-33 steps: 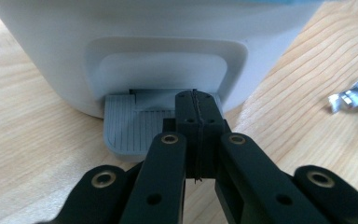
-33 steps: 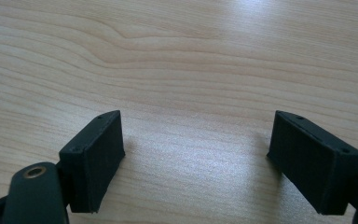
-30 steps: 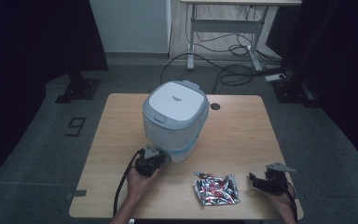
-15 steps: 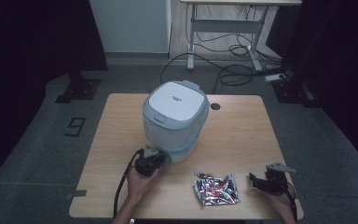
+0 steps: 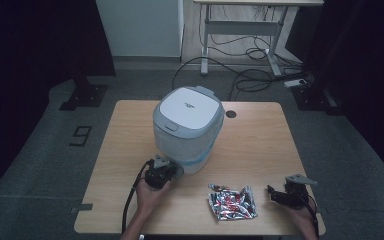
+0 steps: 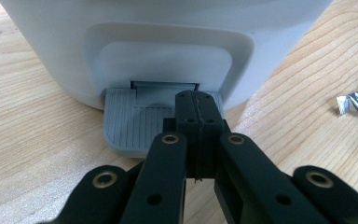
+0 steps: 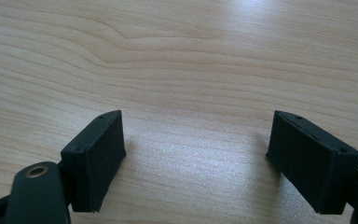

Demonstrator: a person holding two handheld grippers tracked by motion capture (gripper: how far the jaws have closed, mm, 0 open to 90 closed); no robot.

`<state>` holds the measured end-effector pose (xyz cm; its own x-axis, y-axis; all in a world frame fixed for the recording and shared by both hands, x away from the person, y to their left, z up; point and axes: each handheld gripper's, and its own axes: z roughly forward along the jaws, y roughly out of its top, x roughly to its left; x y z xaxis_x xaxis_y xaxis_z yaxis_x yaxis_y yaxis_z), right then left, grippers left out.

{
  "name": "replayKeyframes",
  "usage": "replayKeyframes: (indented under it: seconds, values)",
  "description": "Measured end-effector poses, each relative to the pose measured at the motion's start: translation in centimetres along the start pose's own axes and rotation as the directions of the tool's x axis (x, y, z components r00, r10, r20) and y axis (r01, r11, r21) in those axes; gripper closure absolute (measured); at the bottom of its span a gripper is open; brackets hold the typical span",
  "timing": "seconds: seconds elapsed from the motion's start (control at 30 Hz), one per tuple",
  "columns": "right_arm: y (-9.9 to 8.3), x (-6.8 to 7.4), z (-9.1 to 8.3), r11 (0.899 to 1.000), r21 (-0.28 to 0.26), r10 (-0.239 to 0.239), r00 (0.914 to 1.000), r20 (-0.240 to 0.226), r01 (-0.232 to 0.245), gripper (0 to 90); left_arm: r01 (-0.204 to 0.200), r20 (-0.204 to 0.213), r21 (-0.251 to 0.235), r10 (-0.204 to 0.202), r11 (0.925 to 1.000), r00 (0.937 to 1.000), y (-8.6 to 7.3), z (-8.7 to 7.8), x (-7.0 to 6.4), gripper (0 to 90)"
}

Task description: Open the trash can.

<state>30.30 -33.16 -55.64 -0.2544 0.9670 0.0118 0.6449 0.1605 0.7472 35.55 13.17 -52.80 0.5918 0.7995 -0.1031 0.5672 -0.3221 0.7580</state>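
On a wooden table [image 5: 260, 145] in a dim room, your left gripper [image 6: 198, 105], jaws pressed together empty, rests on the grey pedal [image 6: 135, 123] of the white bin [image 5: 187, 127] mid-table, likely to open it, while your right gripper [image 7: 196, 154] waits wide open near the front right corner, beside foil packets [image 5: 231, 202].

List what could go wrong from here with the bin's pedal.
The left gripper is shut and presses the grey pedal near its right side, so it could slide off. The bin may tip or skid. The foil packets lie apart from the open right gripper, not yet picked up.
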Motion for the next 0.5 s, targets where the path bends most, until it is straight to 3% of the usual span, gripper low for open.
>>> replayKeyframes:
  seconds: [0.5]
  values:
    - [-0.01,0.02,-0.01,1.0,0.0,0.001,1.0,0.001,-0.001,18.2,-0.023,-0.017,0.013,0.023,0.9996,0.9996,-0.15,0.26,-0.23,90.0]
